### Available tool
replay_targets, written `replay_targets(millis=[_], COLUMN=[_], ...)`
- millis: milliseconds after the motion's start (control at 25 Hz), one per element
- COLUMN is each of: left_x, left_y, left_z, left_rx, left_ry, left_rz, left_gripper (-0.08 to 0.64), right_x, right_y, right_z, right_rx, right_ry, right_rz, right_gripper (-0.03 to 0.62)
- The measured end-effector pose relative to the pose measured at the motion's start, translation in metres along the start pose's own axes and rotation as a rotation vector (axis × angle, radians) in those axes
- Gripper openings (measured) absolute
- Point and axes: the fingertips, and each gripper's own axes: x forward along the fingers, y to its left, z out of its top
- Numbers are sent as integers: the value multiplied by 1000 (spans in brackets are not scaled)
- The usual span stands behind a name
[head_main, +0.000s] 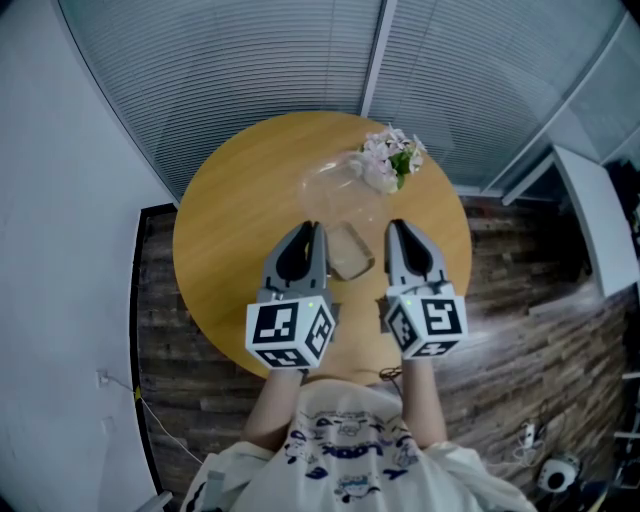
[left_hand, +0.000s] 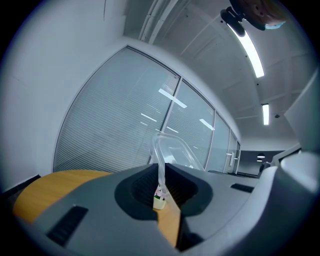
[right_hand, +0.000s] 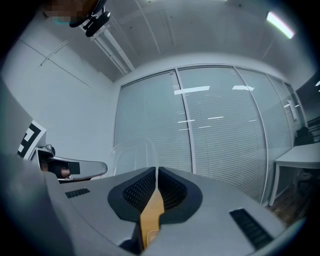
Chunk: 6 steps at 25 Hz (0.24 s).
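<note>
A clear plastic bag (head_main: 340, 215) lies on the round wooden table (head_main: 240, 220), stretching from between my two grippers toward a small pot of pink flowers (head_main: 388, 160). My left gripper (head_main: 311, 230) is shut on the bag's left edge. In the left gripper view the film (left_hand: 161, 160) rises from the closed jaws of that gripper (left_hand: 161, 175), and the flower pot (left_hand: 159, 200) shows through the gap. My right gripper (head_main: 395, 228) is shut on the bag's right edge. In the right gripper view a thin film runs up from the right gripper (right_hand: 157, 172), and the bag (right_hand: 132, 155) arches to the left.
Glass walls with blinds (head_main: 300, 60) curve behind the table. A white desk (head_main: 600, 215) stands at the right over dark wood flooring (head_main: 520, 300). Cables and a small device (head_main: 555, 470) lie on the floor at lower right. The person's torso (head_main: 340, 450) is at the table's near edge.
</note>
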Motion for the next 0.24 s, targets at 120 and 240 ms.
replay_targets(millis=[120, 240], left_x=[1, 2], left_y=[0, 0], left_z=[0, 1], left_rx=[0, 1], left_ry=[0, -1], left_rz=[-1, -1], left_gripper=[43, 43], right_x=[1, 1], right_y=[-1, -1], right_z=[1, 0], right_rx=[1, 3], right_ry=[-2, -1], right_rz=[-3, -5], right_gripper=[18, 18])
